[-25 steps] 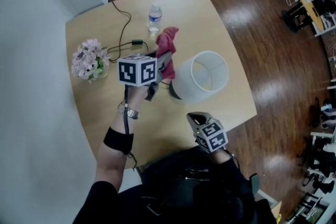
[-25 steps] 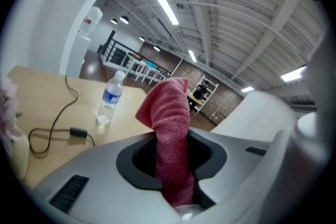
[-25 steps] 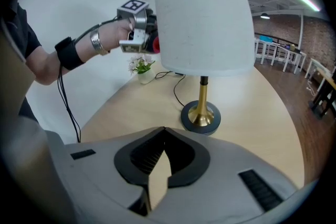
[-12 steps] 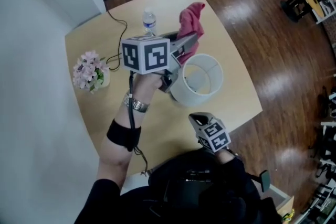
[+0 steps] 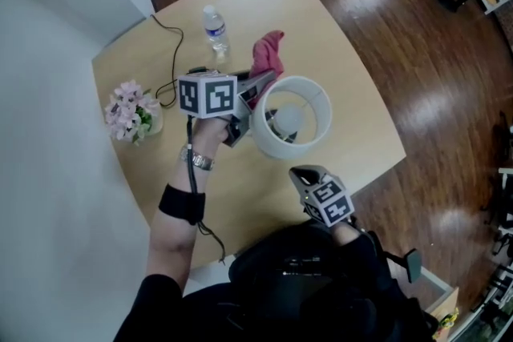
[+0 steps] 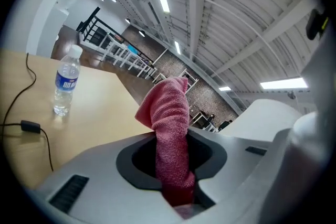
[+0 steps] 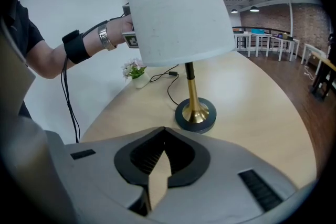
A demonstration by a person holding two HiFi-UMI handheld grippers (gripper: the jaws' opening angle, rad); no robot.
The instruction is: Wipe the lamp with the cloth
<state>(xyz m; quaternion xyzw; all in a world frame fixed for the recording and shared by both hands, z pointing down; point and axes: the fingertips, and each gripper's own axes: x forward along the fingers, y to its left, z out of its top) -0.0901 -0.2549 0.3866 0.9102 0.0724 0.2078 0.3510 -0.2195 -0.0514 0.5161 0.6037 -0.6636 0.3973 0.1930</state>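
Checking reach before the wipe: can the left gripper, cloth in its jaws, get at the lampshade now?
Probably yes: the left gripper, shut on the cloth, is right beside the lampshade with nothing between them; the right gripper is clear.

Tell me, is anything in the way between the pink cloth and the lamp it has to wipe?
Nothing visible. The left gripper is shut on the cloth, right beside the shade rim of the lamp. The water bottle and flowers stand off to the side, outside that gap.
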